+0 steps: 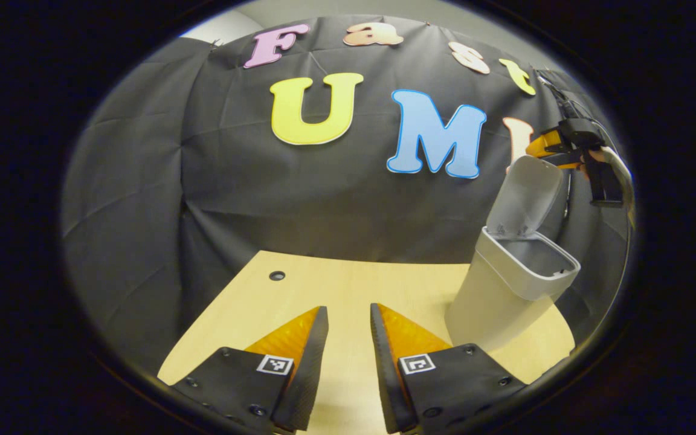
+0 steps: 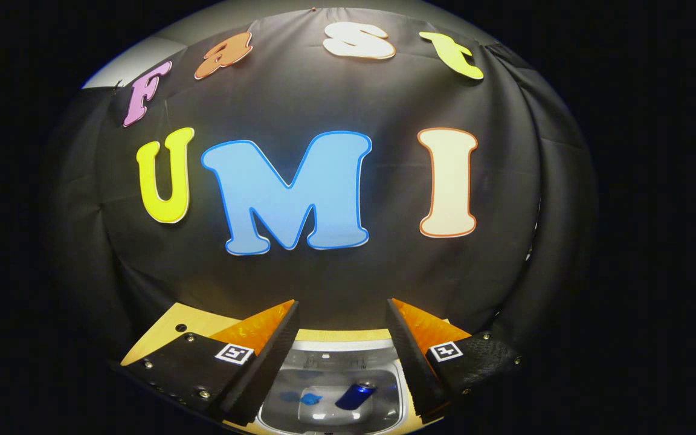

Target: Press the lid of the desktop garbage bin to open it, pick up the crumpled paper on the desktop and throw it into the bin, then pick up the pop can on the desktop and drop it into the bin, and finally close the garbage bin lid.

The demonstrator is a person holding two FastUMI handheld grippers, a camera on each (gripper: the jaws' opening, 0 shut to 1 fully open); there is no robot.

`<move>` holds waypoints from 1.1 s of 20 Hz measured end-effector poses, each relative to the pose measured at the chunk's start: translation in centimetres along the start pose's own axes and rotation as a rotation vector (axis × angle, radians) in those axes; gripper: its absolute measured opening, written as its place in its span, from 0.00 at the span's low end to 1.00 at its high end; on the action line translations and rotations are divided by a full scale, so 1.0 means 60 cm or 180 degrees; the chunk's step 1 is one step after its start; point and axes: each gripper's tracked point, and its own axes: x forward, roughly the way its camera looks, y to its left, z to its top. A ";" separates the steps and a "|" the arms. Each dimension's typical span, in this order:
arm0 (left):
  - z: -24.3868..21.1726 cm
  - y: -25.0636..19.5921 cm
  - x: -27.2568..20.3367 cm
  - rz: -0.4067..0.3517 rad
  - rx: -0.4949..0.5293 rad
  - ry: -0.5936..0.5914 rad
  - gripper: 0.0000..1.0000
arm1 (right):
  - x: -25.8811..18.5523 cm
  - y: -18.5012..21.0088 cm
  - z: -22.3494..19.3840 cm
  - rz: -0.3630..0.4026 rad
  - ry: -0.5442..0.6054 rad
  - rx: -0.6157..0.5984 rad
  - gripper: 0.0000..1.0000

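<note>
In the left gripper view, my left gripper (image 1: pixel 348 323) sits low over the pale wooden desktop (image 1: pixel 348 284), its fingers parted by a narrow gap with nothing between them. A small dark hole (image 1: pixel 277 275) marks the desktop off to the left. Further right stands the garbage bin (image 1: pixel 493 302), a tall pale container whose long axis runs upright, leaning a little in this lens. Its lid (image 1: pixel 526 196) is swung up and back, standing almost vertical on the far edge of the rim, so the mouth faces up and lies open. Just past the top of the lid, at the right edge, I see my right gripper (image 1: pixel 556 151), held high above the bin, apart from it.

In the right gripper view, my right gripper (image 2: pixel 342 326) looks down past its own fingers, which are spread wide and hold nothing. Between them, below, is the bin's open mouth (image 2: pixel 330 350). Inside, at the left, lies something small and blue (image 2: pixel 302 399) that I cannot make out. To the right of it the pop can (image 2: pixel 354 396) lies on the bottom of the bin, tipped over, its long axis slanting from lower left to upper right, with its pale end pointing up and right.
</note>
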 end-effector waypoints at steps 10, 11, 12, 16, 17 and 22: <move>0.005 -0.058 0.016 -0.0216 0.0140 -0.0022 0.48 | -0.059 0.004 -0.191 0.0142 0.0679 0.0020 0.91; 0.005 -0.061 0.016 -0.0233 0.0148 -0.0019 0.50 | -0.060 0.005 -0.204 0.0148 0.0727 0.0024 0.91; 0.005 -0.063 0.017 -0.0247 0.0152 -0.0017 0.48 | -0.062 0.006 -0.215 0.0153 0.0772 0.0012 0.91; 0.004 -0.065 0.014 -0.0255 0.0157 -0.0020 0.50 | -0.062 0.006 -0.235 0.0147 0.0861 -0.0073 0.91; 0.004 -0.062 0.014 -0.0249 0.0151 -0.0020 0.50 | -0.059 0.005 -0.238 0.0150 0.0890 -0.0077 0.91; 0.001 -0.049 0.011 -0.0200 0.0115 -0.0011 0.52 | -0.061 0.001 -0.276 0.0177 0.1116 -0.0087 0.91</move>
